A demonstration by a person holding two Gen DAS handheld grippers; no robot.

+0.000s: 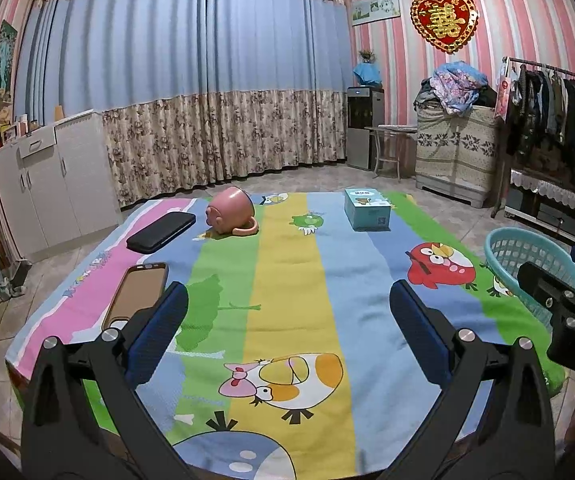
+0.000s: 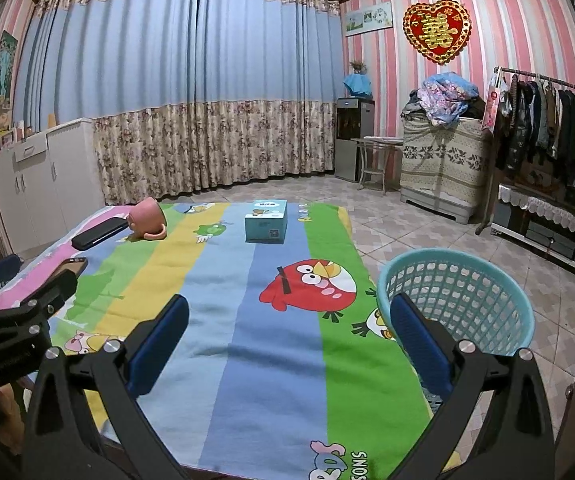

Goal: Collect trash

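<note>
A table with a striped cartoon-bird cloth [image 1: 287,280] [image 2: 223,320] fills both views. A teal mesh basket [image 2: 459,300] stands off the table's right side; it also shows in the left wrist view [image 1: 527,256]. My left gripper [image 1: 287,312] is open and empty above the near middle of the cloth. My right gripper [image 2: 287,312] is open and empty above the cloth's right part, its right finger in front of the basket. On the cloth lie a tipped pink mug [image 1: 231,212] [image 2: 147,220], a light blue box [image 1: 367,208] [image 2: 266,222], a black case [image 1: 161,232] [image 2: 97,233] and a phone [image 1: 139,292] [image 2: 75,266].
White cabinets [image 1: 43,184] stand at the left wall. Curtains hang behind the table. A clothes rack [image 2: 551,128], a covered chest [image 2: 443,164] and a water dispenser [image 2: 353,136] stand at the right, across a tiled floor [image 2: 407,224].
</note>
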